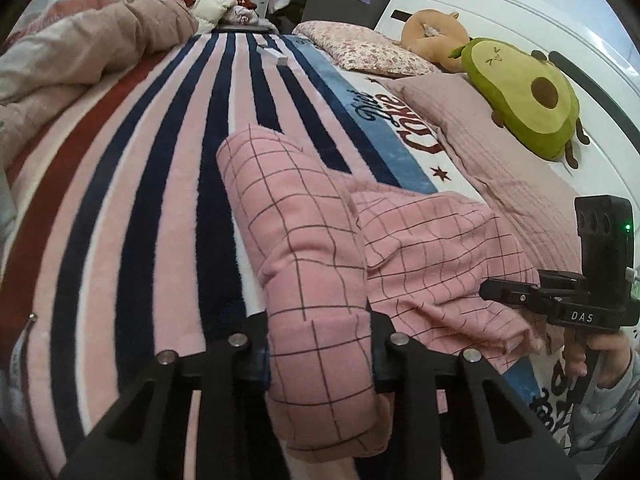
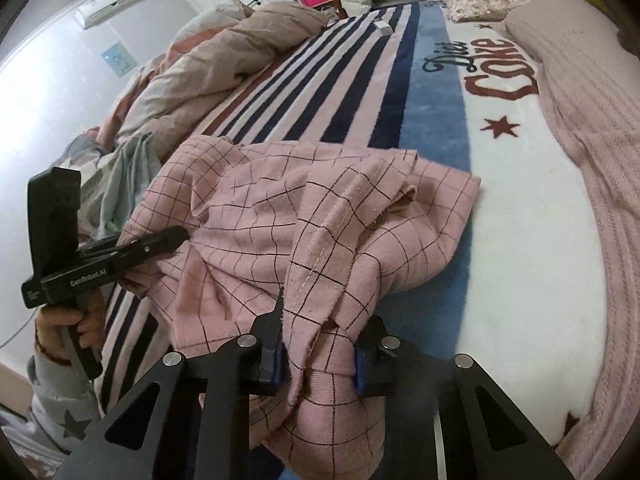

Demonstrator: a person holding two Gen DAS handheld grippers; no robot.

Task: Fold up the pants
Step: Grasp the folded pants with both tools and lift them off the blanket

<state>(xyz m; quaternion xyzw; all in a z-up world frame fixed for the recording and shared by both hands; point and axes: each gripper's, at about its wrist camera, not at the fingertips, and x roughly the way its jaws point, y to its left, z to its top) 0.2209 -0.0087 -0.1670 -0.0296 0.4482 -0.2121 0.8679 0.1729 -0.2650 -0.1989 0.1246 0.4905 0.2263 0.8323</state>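
Pink pants with a thin dark grid (image 1: 304,216) lie rumpled on the striped blanket (image 1: 132,184). In the left wrist view one leg runs away from me, and my left gripper (image 1: 320,340) is shut on its near end, fabric filling the gap between the fingers. In the right wrist view the pants (image 2: 248,216) bunch into a ridge with a stitched seam. My right gripper (image 2: 320,346) is shut on that bunched cloth between its blue pads (image 2: 278,356). Each gripper shows in the other's view, the right gripper (image 1: 504,294) and the left gripper (image 2: 176,236), both at the pants' edge, held by hands.
An avocado plush (image 1: 524,92), a tan plush (image 1: 432,32) and a floral pillow (image 1: 372,48) lie by the white headboard (image 1: 500,12). A crumpled beige quilt (image 2: 224,64) piles at the left. A small white box (image 1: 274,56) rests far up the blanket.
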